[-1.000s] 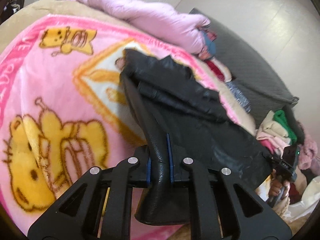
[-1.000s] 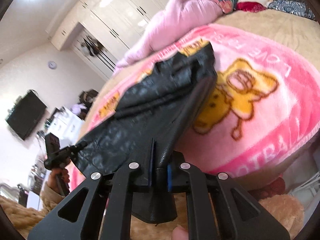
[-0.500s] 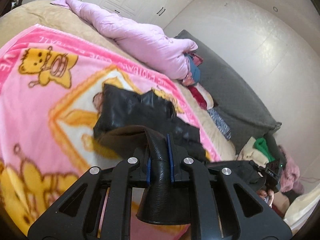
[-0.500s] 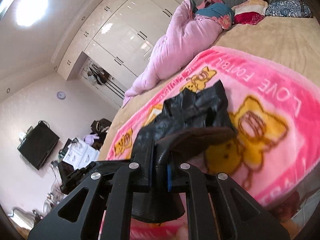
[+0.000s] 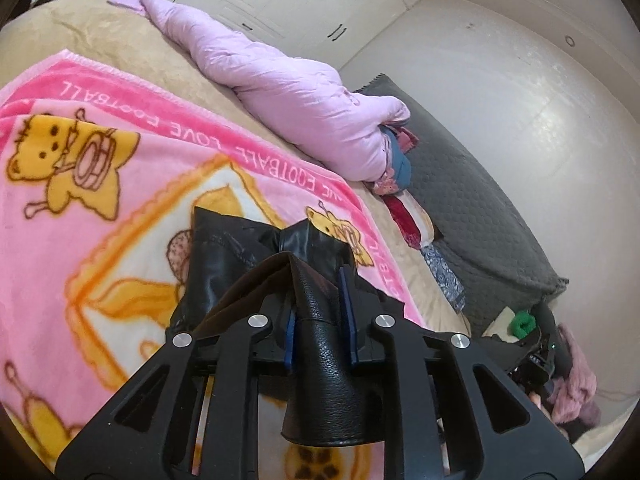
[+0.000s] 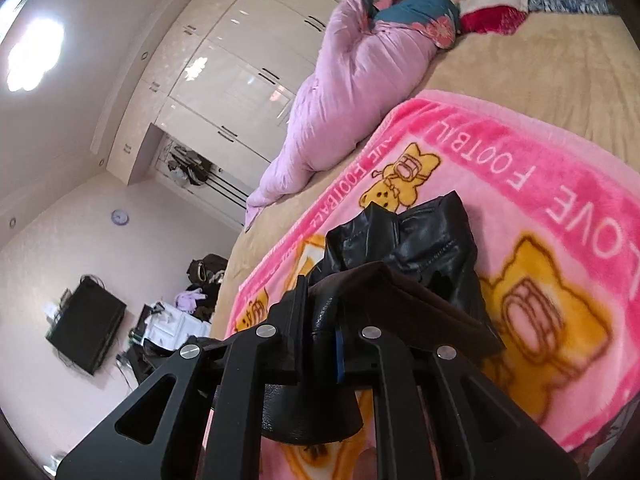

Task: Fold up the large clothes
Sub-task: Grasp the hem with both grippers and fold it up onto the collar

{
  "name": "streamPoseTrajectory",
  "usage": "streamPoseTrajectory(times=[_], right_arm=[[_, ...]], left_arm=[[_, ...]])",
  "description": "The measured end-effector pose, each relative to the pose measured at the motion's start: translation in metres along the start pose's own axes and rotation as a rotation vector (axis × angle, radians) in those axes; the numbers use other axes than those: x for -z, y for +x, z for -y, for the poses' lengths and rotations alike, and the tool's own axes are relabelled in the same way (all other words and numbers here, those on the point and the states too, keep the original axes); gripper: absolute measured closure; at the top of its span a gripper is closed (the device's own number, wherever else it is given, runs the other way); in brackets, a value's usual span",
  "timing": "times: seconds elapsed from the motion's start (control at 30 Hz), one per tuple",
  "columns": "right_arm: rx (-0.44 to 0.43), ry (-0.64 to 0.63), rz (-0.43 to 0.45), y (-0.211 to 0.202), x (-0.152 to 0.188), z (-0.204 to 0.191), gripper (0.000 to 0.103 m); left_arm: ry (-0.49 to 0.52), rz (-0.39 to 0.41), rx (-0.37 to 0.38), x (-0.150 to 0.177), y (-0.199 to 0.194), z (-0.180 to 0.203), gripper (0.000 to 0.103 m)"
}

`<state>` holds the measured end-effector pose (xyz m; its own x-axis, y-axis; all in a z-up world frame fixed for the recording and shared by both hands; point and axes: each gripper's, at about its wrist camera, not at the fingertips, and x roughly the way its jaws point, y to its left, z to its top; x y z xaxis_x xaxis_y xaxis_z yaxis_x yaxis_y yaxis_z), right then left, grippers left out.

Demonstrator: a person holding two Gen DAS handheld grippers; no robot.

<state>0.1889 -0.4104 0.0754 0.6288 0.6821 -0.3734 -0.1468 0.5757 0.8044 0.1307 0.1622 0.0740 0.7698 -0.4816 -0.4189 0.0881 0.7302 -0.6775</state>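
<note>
One black leather garment (image 5: 224,264) lies partly bunched on one pink cartoon blanket (image 5: 80,216) spread over a tan bed (image 5: 96,44), its near edge lifted by two tools. The left hand-held gripper (image 5: 320,320) has a fold of the leather between its blue pads (image 5: 347,300); its jaws have just been opening a little, yet the pads still press the fold. The right hand-held gripper (image 6: 320,332) is clamped on another fold of the same garment, whose brown lining (image 6: 404,300) shows along the raised edge — the lifted flap hides much of the cloth behind it. Around it: one lilac quilt (image 5: 288,92) rolled along the far side, a grey headboard cushion (image 5: 476,216), a heap of pillows and clothes, white wardrobes (image 6: 240,60), one wall-mounted television (image 6: 84,324) and one wall clock (image 6: 119,217).
</note>
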Motion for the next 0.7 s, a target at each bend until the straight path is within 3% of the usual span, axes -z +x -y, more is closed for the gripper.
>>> streamPoseTrajectory(times=[0.1, 0.3, 0.7], right_arm=[[0.027, 0.031, -0.004, 0.015, -0.013, 0.007, 0.093], [0.159, 0.049, -0.023, 0.051, -0.036, 0.03, 0.093], [0.238, 0.06, -0.065, 0.098, -0.035, 0.068, 0.087]], left_arm=[[-0.037, -0.001, -0.018, -0.008, 0.017, -0.006, 0.089], [-0.098, -0.016, -0.072, -0.025, 0.055, -0.027, 0.088], [-0.08, -0.024, -0.131, -0.018, 0.093, -0.054, 0.083]])
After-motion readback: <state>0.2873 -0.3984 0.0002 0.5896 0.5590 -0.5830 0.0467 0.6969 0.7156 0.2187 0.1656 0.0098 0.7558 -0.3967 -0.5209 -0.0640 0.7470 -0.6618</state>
